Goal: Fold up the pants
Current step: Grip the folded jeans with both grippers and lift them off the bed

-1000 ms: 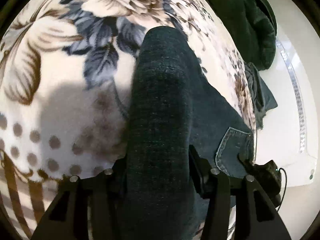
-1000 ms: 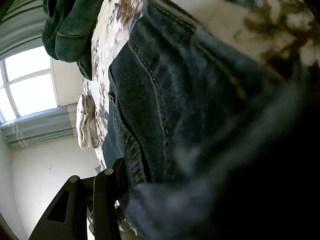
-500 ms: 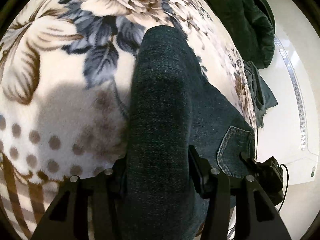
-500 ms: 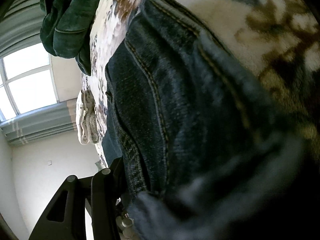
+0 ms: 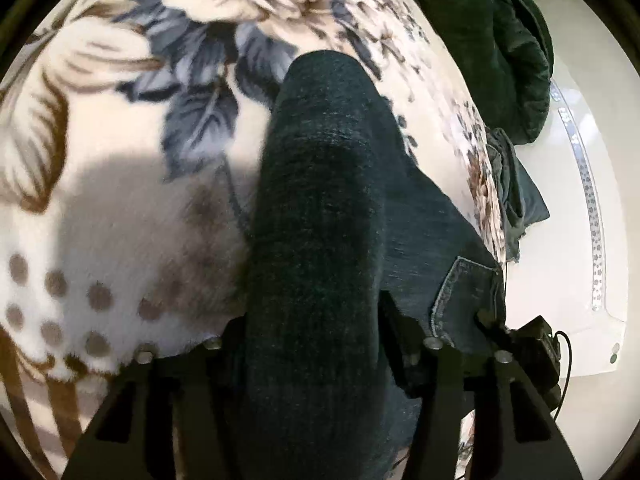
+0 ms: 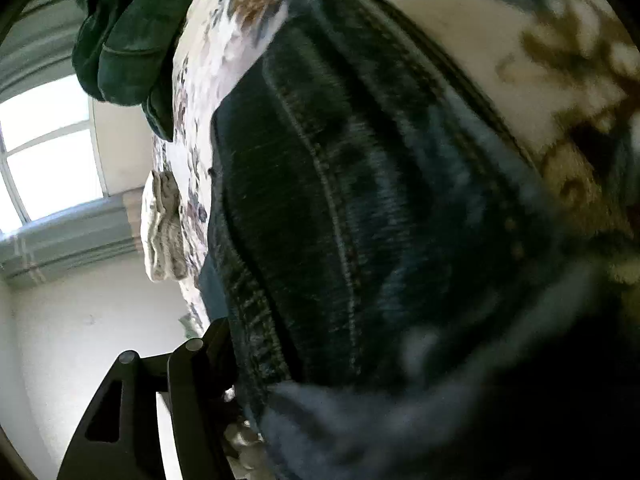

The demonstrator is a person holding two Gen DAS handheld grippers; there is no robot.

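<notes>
Dark blue jeans (image 5: 320, 208) lie on a floral blanket (image 5: 120, 160). In the left wrist view a thick fold of the leg runs up between my left gripper (image 5: 316, 344) fingers, which are shut on it; a back pocket (image 5: 460, 292) shows to the right. In the right wrist view the jeans (image 6: 360, 200) fill the frame close up, with seams and waistband visible. My right gripper's left finger (image 6: 200, 364) presses against the denim; the right finger is hidden behind the cloth.
A dark green jacket (image 5: 500, 40) lies at the blanket's far right edge, also in the right wrist view (image 6: 128, 32). Another dark garment (image 5: 516, 200) hangs off the edge. White floor (image 5: 572, 240), a window (image 6: 44, 152) and a folded cloth (image 6: 164, 228) show beyond.
Both views shift slightly and blur; the jeans have slid a little in the right wrist view. Both grips stay the same.
</notes>
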